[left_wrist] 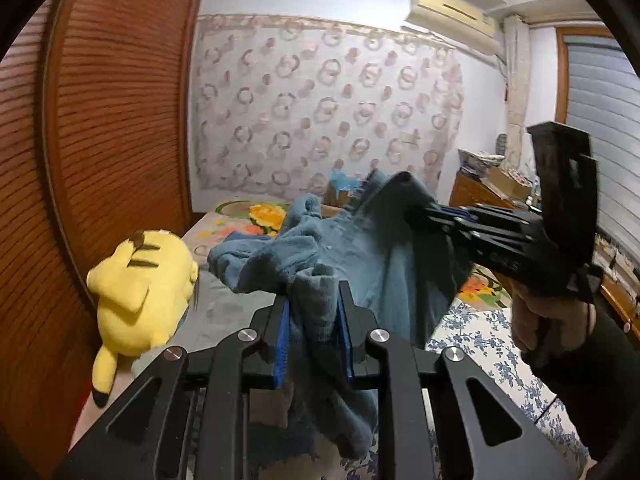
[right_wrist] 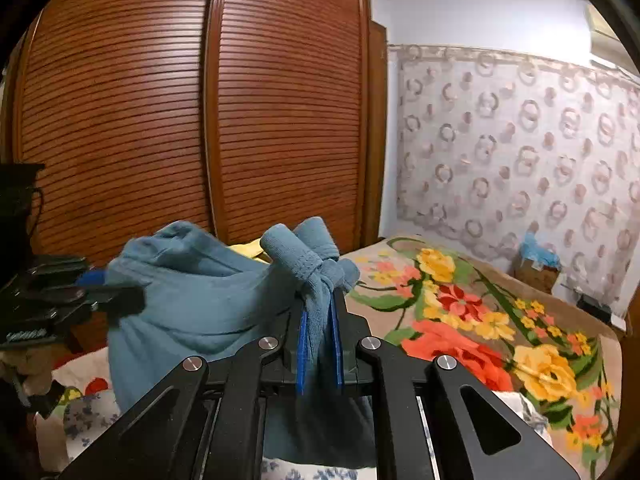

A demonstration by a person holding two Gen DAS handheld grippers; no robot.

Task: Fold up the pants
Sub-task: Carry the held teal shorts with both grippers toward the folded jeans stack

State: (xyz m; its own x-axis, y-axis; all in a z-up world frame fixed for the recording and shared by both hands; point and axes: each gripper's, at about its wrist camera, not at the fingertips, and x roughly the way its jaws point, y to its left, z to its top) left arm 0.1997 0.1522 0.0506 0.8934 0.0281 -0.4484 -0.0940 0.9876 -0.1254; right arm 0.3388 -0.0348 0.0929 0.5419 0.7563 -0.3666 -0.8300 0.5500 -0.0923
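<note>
The pants (left_wrist: pixel 344 248) are soft blue-grey fleece, held up above the bed between both grippers. My left gripper (left_wrist: pixel 314 300) is shut on a bunched fold of the cloth, its blue pads (left_wrist: pixel 282 340) pressing it from both sides. My right gripper (right_wrist: pixel 320 300) is shut on another gathered edge of the pants (right_wrist: pixel 208 304), which hang to its left. In the left wrist view the right gripper (left_wrist: pixel 416 210) comes in from the right, held by a hand (left_wrist: pixel 536 320), its tips buried in the cloth. The left gripper (right_wrist: pixel 132 294) shows at the left edge of the right wrist view.
A yellow plush toy (left_wrist: pixel 144 296) lies on the bed by the wooden slatted wardrobe (right_wrist: pixel 160 120). A floral blanket (right_wrist: pixel 480 320) covers the bed, with a blue-flowered sheet (left_wrist: pixel 480 340) nearer. A patterned curtain (left_wrist: pixel 320 112) hangs behind, and a cluttered wooden dresser (left_wrist: pixel 488 188) stands at the right.
</note>
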